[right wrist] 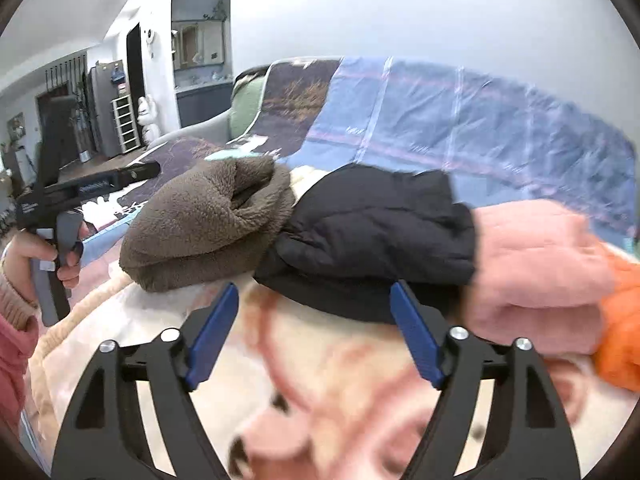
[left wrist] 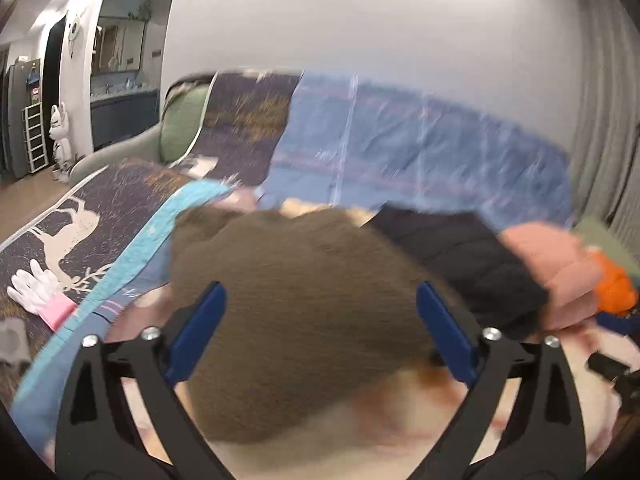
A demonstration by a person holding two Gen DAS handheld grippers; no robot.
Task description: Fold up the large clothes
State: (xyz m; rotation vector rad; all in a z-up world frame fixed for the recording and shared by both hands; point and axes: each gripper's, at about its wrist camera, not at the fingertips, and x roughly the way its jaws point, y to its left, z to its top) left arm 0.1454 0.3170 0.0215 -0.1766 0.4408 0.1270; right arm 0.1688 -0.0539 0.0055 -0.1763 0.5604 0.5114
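Lying in a row on the patterned blanket (right wrist: 340, 380) were a brown fleece (right wrist: 208, 220), a black jacket (right wrist: 372, 232) and a pink top (right wrist: 536, 272). The right gripper (right wrist: 316, 332) was held wide open and empty, with the jacket at its 12 o'clock. The left gripper (left wrist: 320, 328) was spread wide above the fleece, with nothing pinched.

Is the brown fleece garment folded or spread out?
Folded: the brown fleece garment is a compact bundle with doubled layers, beside the black garment.
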